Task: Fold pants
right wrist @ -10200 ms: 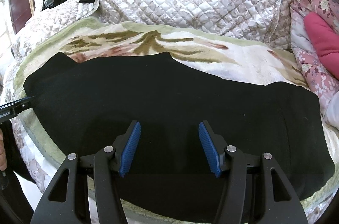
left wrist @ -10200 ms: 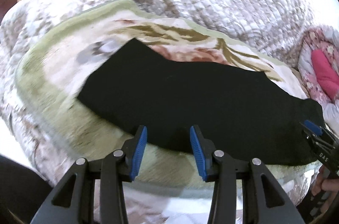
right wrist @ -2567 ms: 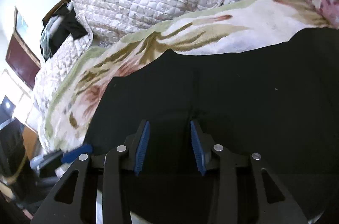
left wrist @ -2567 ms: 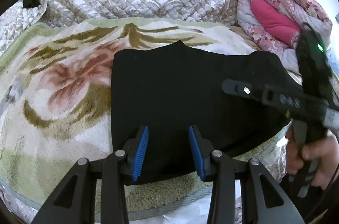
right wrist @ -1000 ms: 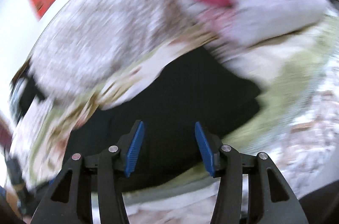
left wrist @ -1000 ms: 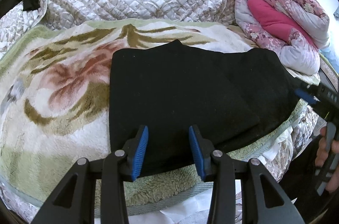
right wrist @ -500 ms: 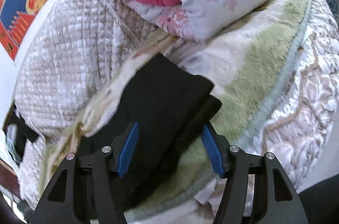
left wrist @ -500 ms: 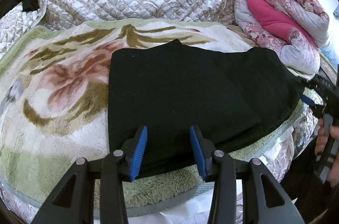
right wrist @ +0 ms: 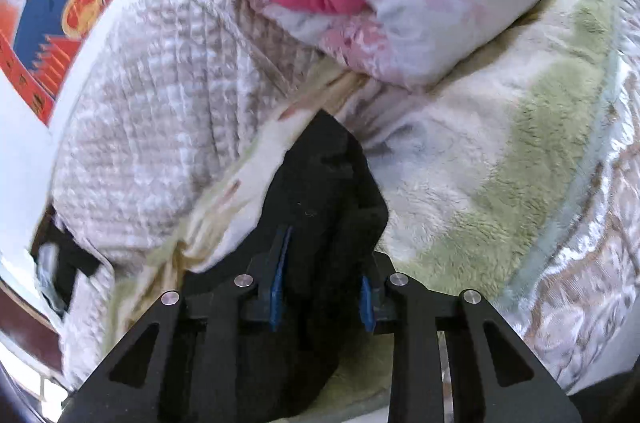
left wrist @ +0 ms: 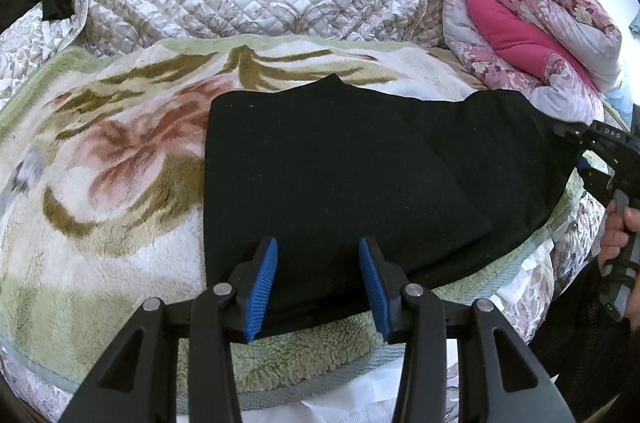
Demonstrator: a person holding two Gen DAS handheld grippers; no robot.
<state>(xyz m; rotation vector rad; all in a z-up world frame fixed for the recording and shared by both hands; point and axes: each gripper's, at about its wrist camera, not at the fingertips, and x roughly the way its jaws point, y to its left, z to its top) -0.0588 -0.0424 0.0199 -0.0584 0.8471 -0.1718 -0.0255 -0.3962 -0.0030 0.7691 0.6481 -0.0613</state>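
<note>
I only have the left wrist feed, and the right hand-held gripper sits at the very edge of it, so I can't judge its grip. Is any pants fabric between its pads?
Observer: Yes. In the right wrist view, a bunch of the black pants fills the gap between the blue pads of the right hand-held gripper, and its jaws are closing.
Operator: Where does the fabric run past the pads?
Observer: It narrows to a corner lying on the fleece blanket, pointing toward the pink quilt.

black pants folded on floral blanket
</note>
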